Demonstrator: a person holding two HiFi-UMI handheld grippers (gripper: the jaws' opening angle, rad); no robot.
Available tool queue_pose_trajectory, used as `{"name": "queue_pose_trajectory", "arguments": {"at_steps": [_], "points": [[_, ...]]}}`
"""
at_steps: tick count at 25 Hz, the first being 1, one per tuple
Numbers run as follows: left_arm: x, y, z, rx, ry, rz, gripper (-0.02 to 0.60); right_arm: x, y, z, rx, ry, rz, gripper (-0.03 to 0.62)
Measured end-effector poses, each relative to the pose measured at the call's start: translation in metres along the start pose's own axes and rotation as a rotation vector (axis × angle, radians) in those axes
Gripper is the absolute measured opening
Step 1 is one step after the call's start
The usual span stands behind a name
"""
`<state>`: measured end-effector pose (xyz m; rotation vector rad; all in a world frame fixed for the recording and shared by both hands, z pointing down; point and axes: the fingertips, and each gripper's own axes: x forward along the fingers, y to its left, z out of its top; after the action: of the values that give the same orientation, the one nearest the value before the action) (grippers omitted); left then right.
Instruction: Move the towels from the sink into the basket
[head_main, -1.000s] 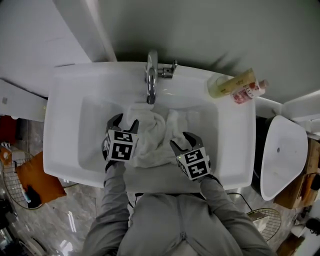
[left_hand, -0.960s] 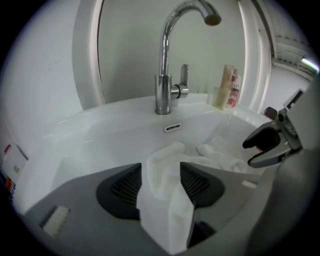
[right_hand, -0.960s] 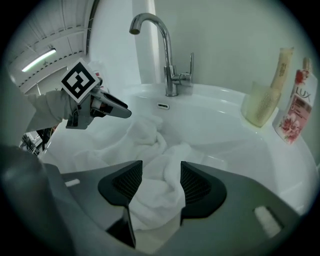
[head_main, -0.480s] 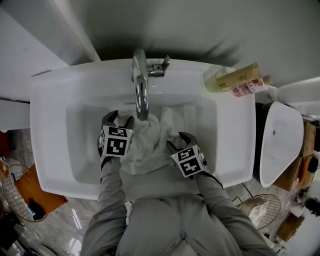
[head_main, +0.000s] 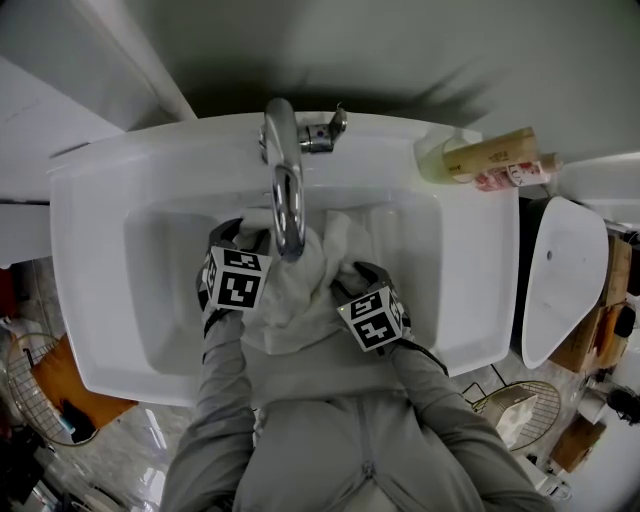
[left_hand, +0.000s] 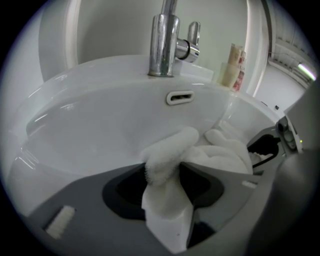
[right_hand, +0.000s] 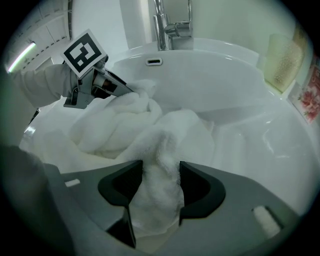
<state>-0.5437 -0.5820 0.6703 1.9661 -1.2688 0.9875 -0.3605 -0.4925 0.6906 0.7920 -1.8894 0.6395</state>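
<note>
Left gripper (head_main: 245, 236) and right gripper (head_main: 358, 272) grip towel (head_main: 300, 295) in sink (head_main: 150, 260).

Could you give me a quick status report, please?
Left hand-held gripper shut on towel; right hand-held gripper likewise. Towel bunched in sink. Faucet overhangs it.

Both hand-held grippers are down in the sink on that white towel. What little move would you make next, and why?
Probably lift both straight up together. The left hand-held gripper and right hand-held gripper each look closed on a fold of the white towel, which lies in the sink. I would keep clear of the faucet overhanging it.
</note>
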Motion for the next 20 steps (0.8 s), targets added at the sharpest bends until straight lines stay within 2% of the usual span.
{"name": "queue_pose_trajectory", "arguments": {"at_steps": [10, 20], "points": [[0.005, -0.003, -0.004, 0.021, 0.025, 0.007, 0.188, 0.005, -0.001, 0.000, -0.014, 0.030, 0.007, 0.212], [-0.007, -0.006, -0.002, 0.060, 0.027, 0.020, 0.133, 0.004, 0.005, 0.002, -0.071, 0.041, -0.019, 0.069]]}}
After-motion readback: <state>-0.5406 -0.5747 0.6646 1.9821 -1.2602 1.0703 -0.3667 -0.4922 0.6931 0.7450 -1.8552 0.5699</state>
